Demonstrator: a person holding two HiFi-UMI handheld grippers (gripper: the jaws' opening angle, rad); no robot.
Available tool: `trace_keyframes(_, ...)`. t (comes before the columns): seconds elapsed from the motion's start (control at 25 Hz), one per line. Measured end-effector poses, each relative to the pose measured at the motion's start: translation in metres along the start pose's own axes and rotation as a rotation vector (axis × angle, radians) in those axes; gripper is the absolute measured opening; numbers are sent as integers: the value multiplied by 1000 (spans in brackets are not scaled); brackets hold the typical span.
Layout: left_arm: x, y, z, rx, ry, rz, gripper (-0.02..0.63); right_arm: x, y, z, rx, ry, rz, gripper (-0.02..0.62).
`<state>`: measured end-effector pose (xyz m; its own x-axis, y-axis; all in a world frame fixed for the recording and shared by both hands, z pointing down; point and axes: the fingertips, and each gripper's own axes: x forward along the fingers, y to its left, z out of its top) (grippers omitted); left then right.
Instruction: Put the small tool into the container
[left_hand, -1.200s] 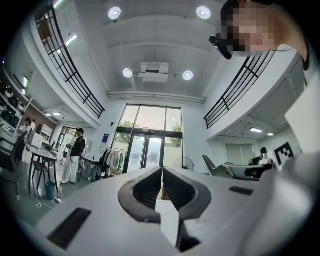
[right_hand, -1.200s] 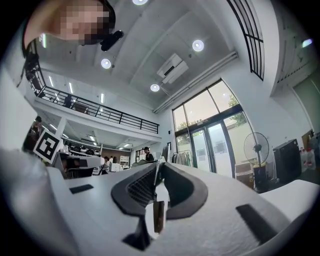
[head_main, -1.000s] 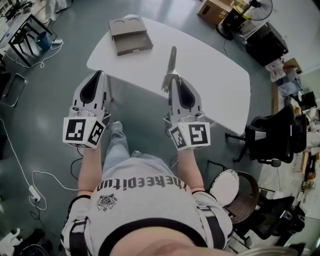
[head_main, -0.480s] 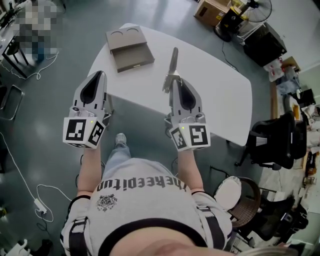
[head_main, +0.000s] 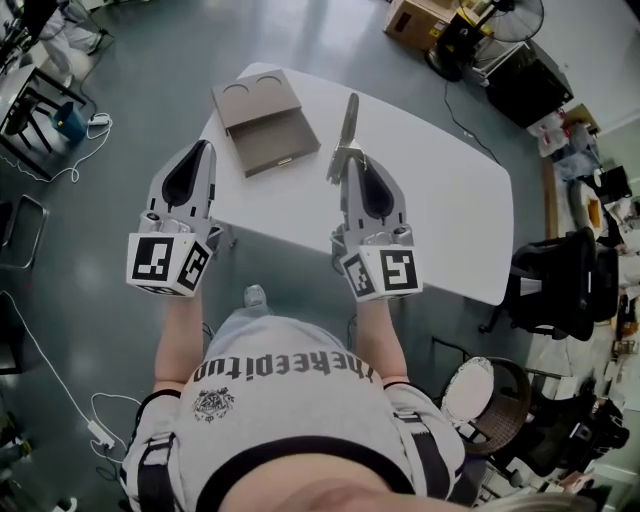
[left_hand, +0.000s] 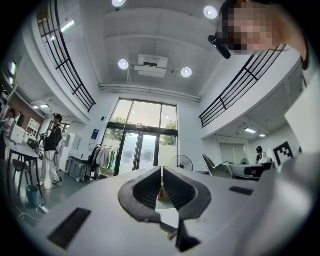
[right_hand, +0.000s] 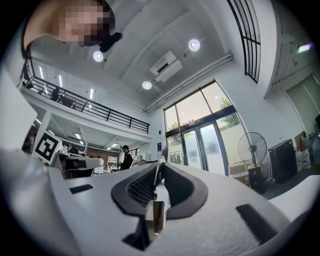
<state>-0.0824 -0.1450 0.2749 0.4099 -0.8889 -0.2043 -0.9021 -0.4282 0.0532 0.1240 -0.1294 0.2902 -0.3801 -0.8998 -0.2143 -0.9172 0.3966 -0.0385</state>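
Note:
A brown container with its lid open lies at the far left of the white table. My right gripper is shut on the small tool, a thin metal blade that sticks forward over the table, right of the container. In the right gripper view the tool stands between the pressed jaws of the right gripper, which points up toward the ceiling. My left gripper hovers at the table's near left edge, shut and with nothing in it. The left gripper view shows the left gripper with its jaws together.
Black office chairs and a round stool stand to the right of the table. A cardboard box and a fan are beyond it. Cables lie on the floor at left. A person stands far off.
The table and container have shifted right and nearer under the grippers as the person stepped forward. Both grippers keep their pose, the tool still held.

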Motion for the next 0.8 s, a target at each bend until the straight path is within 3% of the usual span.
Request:
trace_keyframes(0.52,52,78,-14,-8,-7,-68,14,80,14,-19,-5,-17,-70,35)
trace_keyframes(0.8,69,87,-26,-32,17,-78,14,94,9,-29,-9,1,-77,35)
